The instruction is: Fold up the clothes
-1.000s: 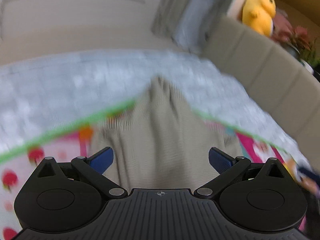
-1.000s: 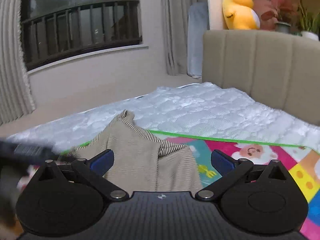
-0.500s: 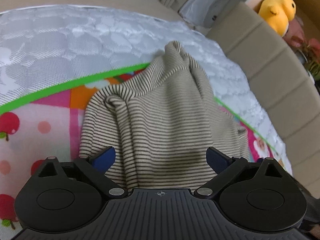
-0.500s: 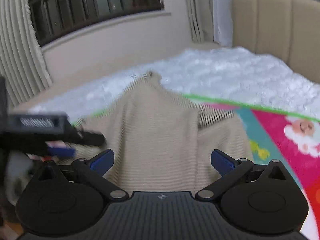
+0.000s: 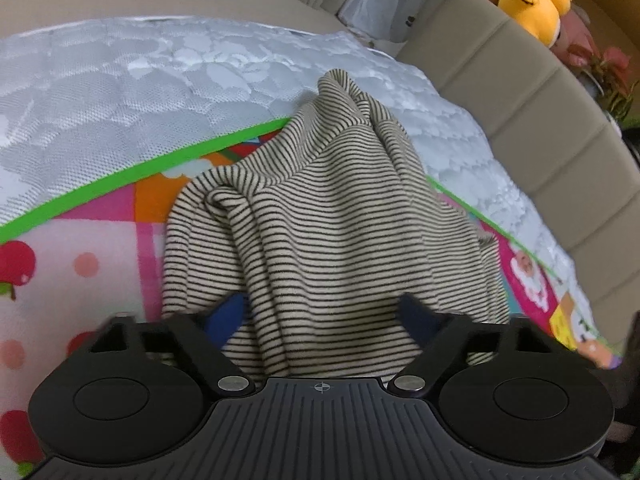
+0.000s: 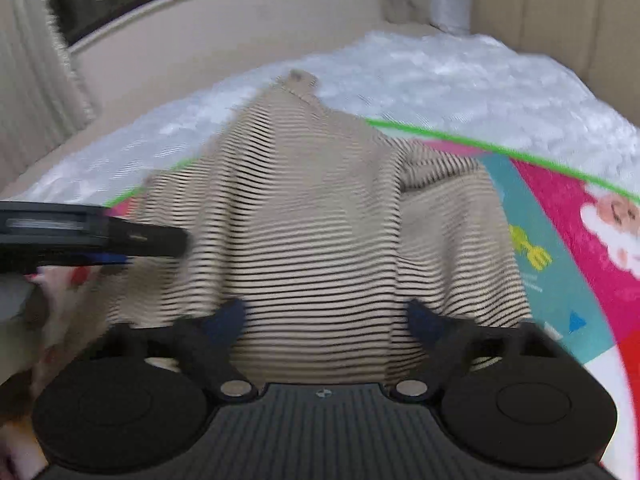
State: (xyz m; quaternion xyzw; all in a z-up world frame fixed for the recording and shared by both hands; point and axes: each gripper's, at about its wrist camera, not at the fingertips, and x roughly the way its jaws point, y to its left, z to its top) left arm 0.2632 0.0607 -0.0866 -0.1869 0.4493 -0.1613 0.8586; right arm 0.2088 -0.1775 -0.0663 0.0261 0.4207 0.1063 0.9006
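- Since the earlier frames both grippers had come down close over the beige, dark-striped knit top (image 5: 328, 216), which now filled the lower middle of each wrist view instead of lying further off; the window and the shelf had slipped toward the top edges.
- The left gripper (image 5: 322, 314) was closing, its blue pads nearer together than a second before, with a bunched fold of the striped fabric between them; whether the pads already pressed on the cloth cannot be told.
- The right gripper (image 6: 326, 318) was closing likewise, the hem region of the top between its blue pads; the view was motion-blurred, so contact cannot be told.
- In the right wrist view the left gripper showed as a dark, blurred bar at the left edge, just beside the garment's side.
- The striped top lay on a bright children's play mat with a green border (image 5: 92, 232), spread over a white quilted bed cover (image 5: 120, 80).
- The garment was rumpled: a ridge of fabric ran up its middle, one end reached past the green border onto the white cover, and a twisted fold sat at its left side.
- A beige padded headboard (image 5: 532, 112) stood beyond, with a yellow plush toy (image 5: 532, 4) above it.
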